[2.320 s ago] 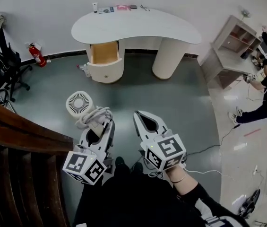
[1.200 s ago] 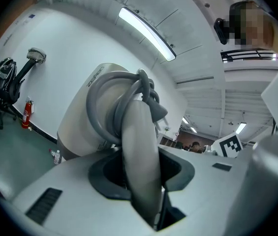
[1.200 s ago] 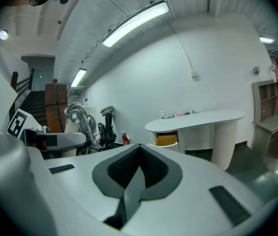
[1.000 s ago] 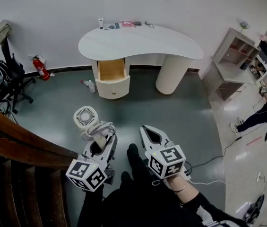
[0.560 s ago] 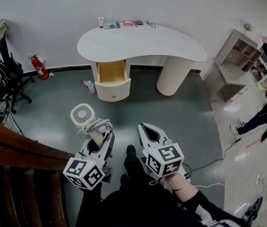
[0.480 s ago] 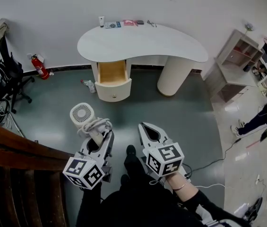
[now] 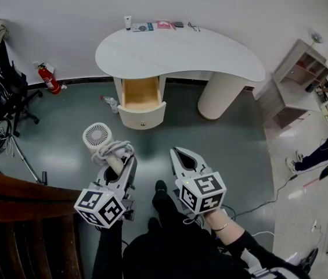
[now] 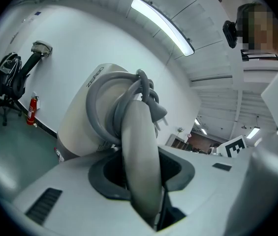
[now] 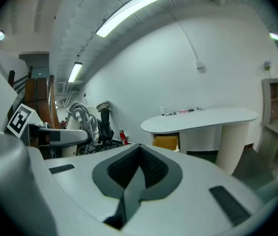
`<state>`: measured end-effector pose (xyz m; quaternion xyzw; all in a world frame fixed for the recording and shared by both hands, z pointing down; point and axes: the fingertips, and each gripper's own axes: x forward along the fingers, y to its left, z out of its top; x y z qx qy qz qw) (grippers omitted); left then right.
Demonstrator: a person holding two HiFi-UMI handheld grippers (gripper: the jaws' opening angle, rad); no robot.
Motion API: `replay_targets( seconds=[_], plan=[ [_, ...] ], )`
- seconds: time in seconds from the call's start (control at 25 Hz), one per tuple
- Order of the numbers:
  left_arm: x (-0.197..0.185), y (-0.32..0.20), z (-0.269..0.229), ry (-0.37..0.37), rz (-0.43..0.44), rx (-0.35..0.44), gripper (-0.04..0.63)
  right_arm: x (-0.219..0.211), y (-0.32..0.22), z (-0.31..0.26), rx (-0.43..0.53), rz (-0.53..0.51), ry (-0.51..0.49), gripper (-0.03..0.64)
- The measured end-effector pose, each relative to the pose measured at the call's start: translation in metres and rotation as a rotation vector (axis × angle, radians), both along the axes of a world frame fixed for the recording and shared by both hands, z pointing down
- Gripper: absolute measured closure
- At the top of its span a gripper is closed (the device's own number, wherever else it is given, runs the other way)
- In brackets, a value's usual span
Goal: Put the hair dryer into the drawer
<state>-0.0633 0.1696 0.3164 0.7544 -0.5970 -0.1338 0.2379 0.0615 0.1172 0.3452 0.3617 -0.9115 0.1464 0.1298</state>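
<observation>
Gripping the hair dryer (image 7: 97,137) by its handle, cord wound round it, in the clenched fingers of the left gripper (image 7: 120,163), near side, well apart from the open drawer (image 7: 143,115) under the far white tabletop (image 7: 175,48), and holding the right gripper (image 7: 181,153) just right of it, fingers pressed together, empty.

A plain white wall (image 7: 47,4) fills the top of the head view, above a glossy grey-green floor (image 7: 227,138). Against it, at upper centre, stands a white kidney-shaped desk (image 7: 175,48) with its wood-lined drawer (image 7: 141,93) pulled open. At upper left are a red fire extinguisher (image 7: 49,79) and a black office chair (image 7: 4,95). A pale open shelf unit (image 7: 303,74) stands at the right edge. A dark wooden railing (image 7: 18,193) crosses the lower left. Long ceiling light strips (image 9: 131,11) glow at the top of the right gripper view.
</observation>
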Motion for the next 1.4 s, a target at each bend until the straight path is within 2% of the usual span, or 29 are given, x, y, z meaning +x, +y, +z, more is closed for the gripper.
replay_targets(
  seconds=[0.2, 0.44, 0.92, 1.12, 1.28, 1.4],
  plan=[
    [-0.008, -0.035, 0.009, 0.004, 0.012, -0.017, 0.463, -0.009, -0.038, 0.005, -0.008, -0.002, 0.008, 0.615],
    [-0.015, -0.081, 0.019, 0.006, 0.011, -0.075, 0.463, -0.014, -0.083, 0.012, -0.025, -0.004, 0.029, 0.615],
    [-0.018, -0.171, 0.043, -0.066, 0.070, -0.180, 0.465, -0.019, -0.166, 0.025, -0.071, 0.012, 0.036, 0.615],
    [-0.012, -0.200, 0.061, -0.066, 0.107, -0.256, 0.465, -0.013, -0.192, 0.030, -0.082, 0.025, 0.044, 0.617],
    [-0.008, -0.215, 0.079, -0.074, 0.165, -0.339, 0.465, -0.007, -0.204, 0.033, -0.095, 0.043, 0.049, 0.615],
    [-0.008, -0.225, 0.087, -0.090, 0.209, -0.372, 0.465, -0.006, -0.212, 0.035, -0.104, 0.063, 0.051, 0.615]
  ],
)
